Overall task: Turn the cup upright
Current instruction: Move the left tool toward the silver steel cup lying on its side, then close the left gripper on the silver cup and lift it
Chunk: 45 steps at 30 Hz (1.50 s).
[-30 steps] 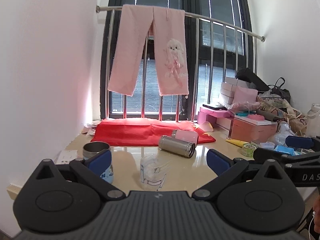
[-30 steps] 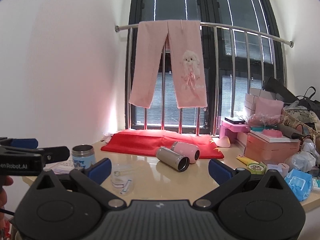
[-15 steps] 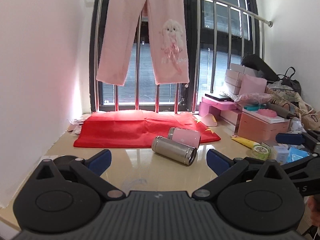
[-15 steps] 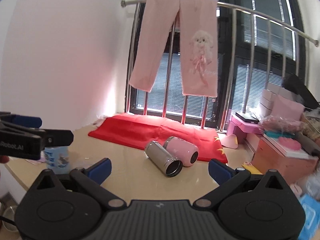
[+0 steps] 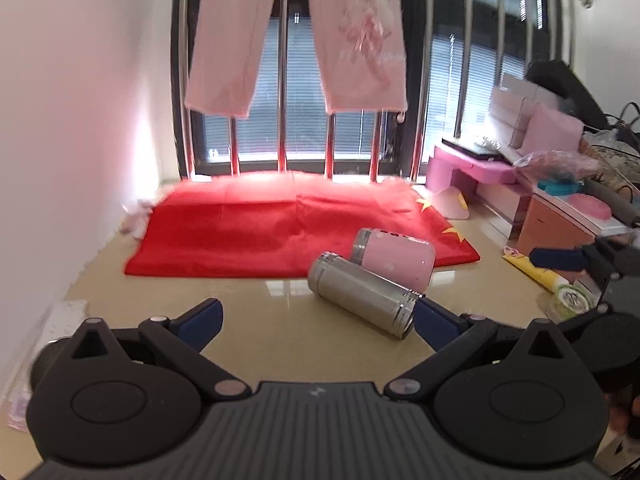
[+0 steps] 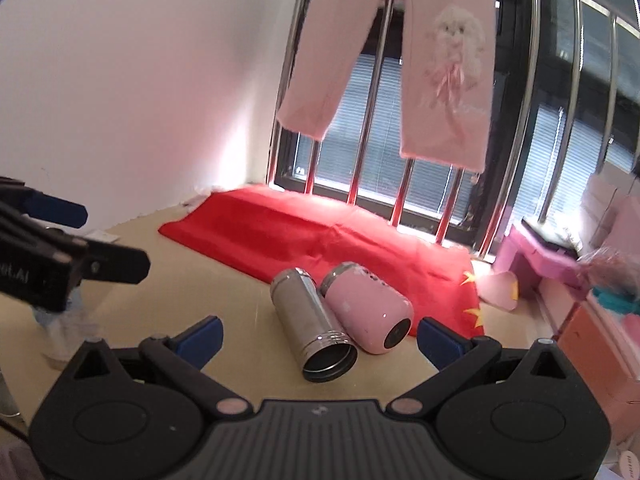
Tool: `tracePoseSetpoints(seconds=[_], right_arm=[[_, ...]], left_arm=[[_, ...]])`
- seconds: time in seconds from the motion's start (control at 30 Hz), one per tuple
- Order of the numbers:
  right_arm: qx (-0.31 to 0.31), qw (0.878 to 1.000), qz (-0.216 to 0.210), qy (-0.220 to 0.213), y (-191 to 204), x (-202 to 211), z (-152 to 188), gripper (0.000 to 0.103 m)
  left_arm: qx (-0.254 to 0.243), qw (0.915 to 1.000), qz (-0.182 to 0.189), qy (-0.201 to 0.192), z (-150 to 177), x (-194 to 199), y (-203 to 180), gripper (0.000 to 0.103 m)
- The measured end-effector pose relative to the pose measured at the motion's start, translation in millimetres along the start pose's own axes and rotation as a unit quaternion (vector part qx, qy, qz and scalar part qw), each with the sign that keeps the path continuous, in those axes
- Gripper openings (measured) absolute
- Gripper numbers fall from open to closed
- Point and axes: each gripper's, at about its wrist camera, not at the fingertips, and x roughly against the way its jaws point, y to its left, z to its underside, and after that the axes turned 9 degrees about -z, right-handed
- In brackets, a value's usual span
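Note:
A steel cup lies on its side on the beige table, its open mouth toward me and to the right; it also shows in the right wrist view. A pink cup lies on its side right behind it, touching it, half on a red cloth; it also shows in the right wrist view. My left gripper is open and empty, just short of the steel cup. My right gripper is open and empty, with the steel cup's mouth between its fingertips' line.
A red cloth covers the back of the table below window bars with pink trousers hanging. Pink and orange boxes and clutter crowd the right side. A blurred cup stands at the left. A white wall is on the left.
Both grippers have moved forward and down toward the two lying cups, which now look much larger. The clear cup and the printed cup have dropped out of the left wrist view.

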Motion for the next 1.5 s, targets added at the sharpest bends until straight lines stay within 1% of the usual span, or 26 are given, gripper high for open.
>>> tracePoseSetpoints(seconds=[0.13, 0.17, 0.23, 0.3, 0.37, 0.4, 0.47, 0.6, 0.63, 0.7, 0.73, 0.8, 0.87, 0.93, 0.97, 1.07, 1.13, 1.27, 1.3, 1.4, 1.5], right_arm=[[-0.031, 0.999, -0.007, 0.031, -32.2, -14.1, -6.1, 0.103], [-0.033, 0.999, -0.002, 0.035, -40.7, -14.3, -8.0, 0.103], [-0.028, 0.998, 0.020, 0.046, -59.3, -13.8, -11.9, 0.103], [-0.031, 0.997, 0.034, 0.057, -76.5, -14.7, -16.3, 0.103], [-0.038, 0.996, 0.047, 0.067, -97.4, -15.9, -19.8, 0.103], [-0.039, 0.995, 0.052, 0.071, -107.1, -17.3, -20.0, 0.103], [-0.045, 0.994, 0.056, 0.080, -125.8, -21.0, -18.6, 0.103], [-0.057, 0.992, 0.043, 0.103, -158.0, -36.1, -7.2, 0.103], [-0.058, 0.992, 0.041, 0.108, -164.6, -40.4, -3.1, 0.103], [-0.062, 0.991, 0.035, 0.113, -175.3, -47.4, 4.1, 0.103], [-0.065, 0.991, 0.033, 0.115, -180.5, -51.1, 8.5, 0.103], [-0.070, 0.990, 0.030, 0.117, -186.1, -56.9, 13.5, 0.103], [-0.078, 0.989, 0.026, 0.119, -189.0, -59.4, 17.7, 0.103], [-0.084, 0.989, 0.024, 0.118, -188.4, -57.6, 19.6, 0.103], [-0.089, 0.989, 0.024, 0.118, -186.9, -56.0, 19.3, 0.103], [-0.102, 0.988, 0.023, 0.114, -181.1, -48.5, 17.6, 0.103], [-0.111, 0.988, 0.025, 0.108, -176.0, -41.7, 15.7, 0.103], [-0.127, 0.987, 0.034, 0.090, -158.0, -24.3, 15.4, 0.103], [-0.131, 0.987, 0.039, 0.084, -151.8, -18.4, 16.7, 0.103], [-0.138, 0.986, 0.056, 0.074, -137.8, -1.6, 23.7, 0.103], [-0.143, 0.984, 0.083, 0.065, -122.0, 21.9, 37.8, 0.103]], left_arm=[[-0.001, 0.9983, -0.005, 0.057, -32.6, -36.1, -21.2, 0.103], [-0.002, 0.9975, -0.006, 0.070, -43.1, -45.6, -27.5, 0.103], [-0.001, 0.9951, -0.011, 0.099, -61.0, -65.4, -40.1, 0.103], [0.015, 0.9910, -0.012, 0.133, -72.8, -87.8, -51.6, 0.103], [0.040, 0.9837, -0.019, 0.174, -79.8, -115.7, -62.2, 0.103], [0.057, 0.9788, -0.026, 0.195, -81.1, -132.2, -67.5, 0.103], [0.083, 0.9705, -0.044, 0.222, -80.2, -160.7, -75.8, 0.103], [0.116, 0.9508, -0.100, 0.269, -64.0, -216.7, -91.4, 0.103], [0.120, 0.9444, -0.114, 0.284, -57.2, -230.4, -93.7, 0.103], [0.137, 0.9311, -0.130, 0.312, -42.3, -250.2, -93.3, 0.097], [0.160, 0.9250, -0.127, 0.321, -34.4, -256.7, -89.6, 0.093], [0.186, 0.9194, -0.114, 0.327, -23.7, -263.7, -85.7, 0.069], [0.178, 0.9215, -0.117, 0.325, -20.3, -260.7, -87.0, 0.067], [0.175, 0.9209, -0.108, 0.331, -18.1, -252.6, -83.2, 0.067], [0.165, 0.9232, -0.106, 0.330, -19.3, -245.7, -84.6, 0.067], [0.112, 0.9397, -0.099, 0.308, -26.5, -214.8, -88.3, 0.065], [0.084, 0.9477, -0.078, 0.298, -32.0, -194.1, -89.9, 0.064], [0.041, 0.9537, -0.045, 0.295, -27.5, -162.3, -92.9, 0.064], [0.028, 0.9562, -0.032, 0.290, -24.5, -154.6, -95.6, 0.064], [-0.023, 0.9627, 0.024, 0.269, -13.7, -121.9, -109.0, 0.064], [-0.075, 0.9647, 0.077, 0.240, -0.4, -90.7, -124.2, 0.064]])
